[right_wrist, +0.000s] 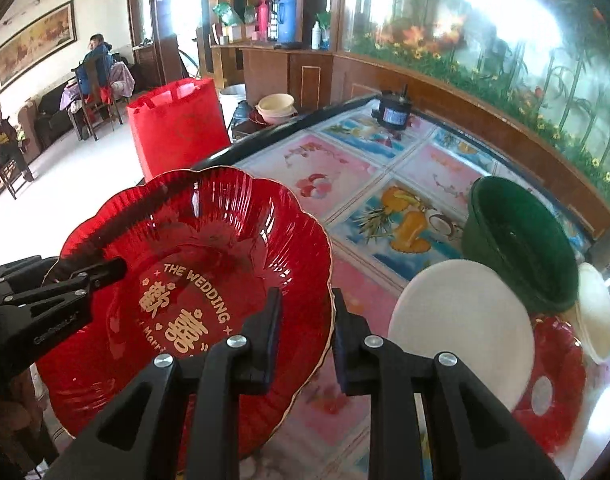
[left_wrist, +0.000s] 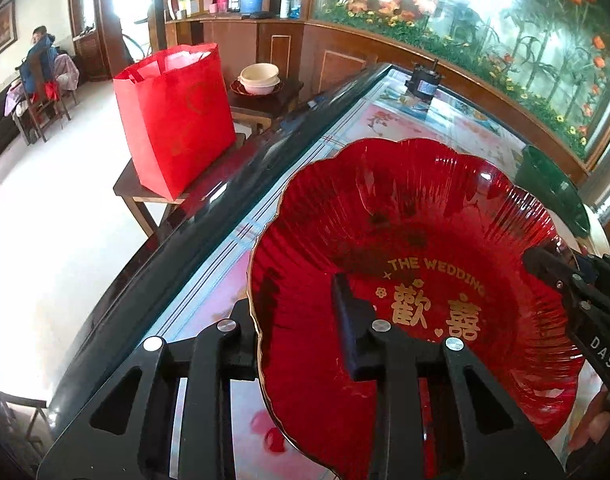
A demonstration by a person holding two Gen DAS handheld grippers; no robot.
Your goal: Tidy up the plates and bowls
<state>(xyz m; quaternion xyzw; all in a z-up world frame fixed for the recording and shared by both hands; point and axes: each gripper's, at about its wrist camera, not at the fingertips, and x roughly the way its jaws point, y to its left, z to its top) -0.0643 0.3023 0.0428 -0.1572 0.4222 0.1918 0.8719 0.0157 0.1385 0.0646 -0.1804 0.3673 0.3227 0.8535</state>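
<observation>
Both grippers, left gripper and right gripper, clamped the red plate's rim; next, carrying it level to a stack.

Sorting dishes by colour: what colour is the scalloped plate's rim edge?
Gold, edging the red plate; clearest in the right wrist view.

A home living room: sofa, wall painting, thermoses on a cabinet.

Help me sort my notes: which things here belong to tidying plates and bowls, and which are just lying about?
Job: red plate held by left gripper and right gripper; white plate; green bowl; cream bowls.

Lying about: red bag; blue flask; small motor.
</observation>
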